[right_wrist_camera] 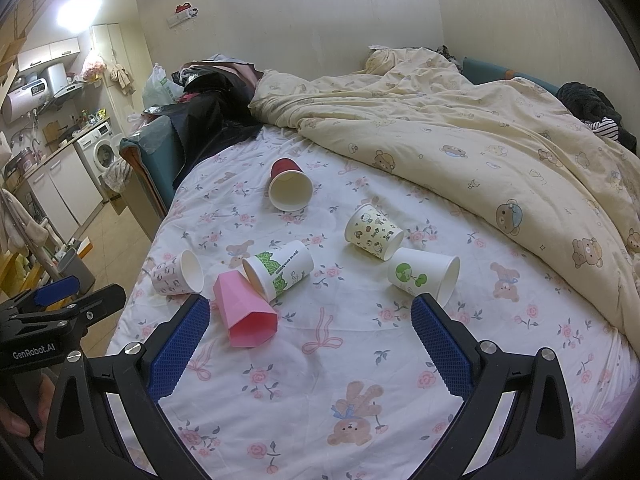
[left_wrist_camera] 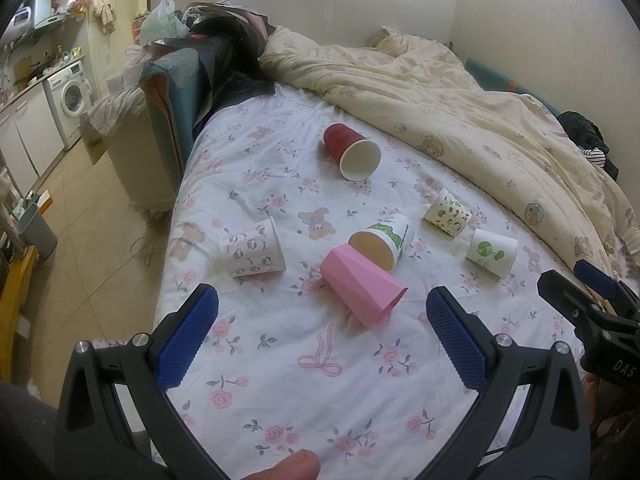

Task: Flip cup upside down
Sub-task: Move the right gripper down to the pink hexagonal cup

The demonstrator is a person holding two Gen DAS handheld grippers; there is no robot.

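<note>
Between open tool (left_wrist_camera: pixel 322 336) fingers: pink cup (left_wrist_camera: pixel 362 290).

Legible text: "GenRobot.AI" in white on the black body of the left claw (right_wrist_camera: pixel 60 300), right wrist view. "DAS" partly visible on the right claw (left_wrist_camera: pixel 580 284) body, left wrist view. Green-leaf cup (right_wrist_camera: pixel 280 270) print too small to read.

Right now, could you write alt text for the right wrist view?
Six cups lie tipped over on a floral bedsheet, a pink cup nearest the open right tool. The left tool shows at the left edge.
</note>
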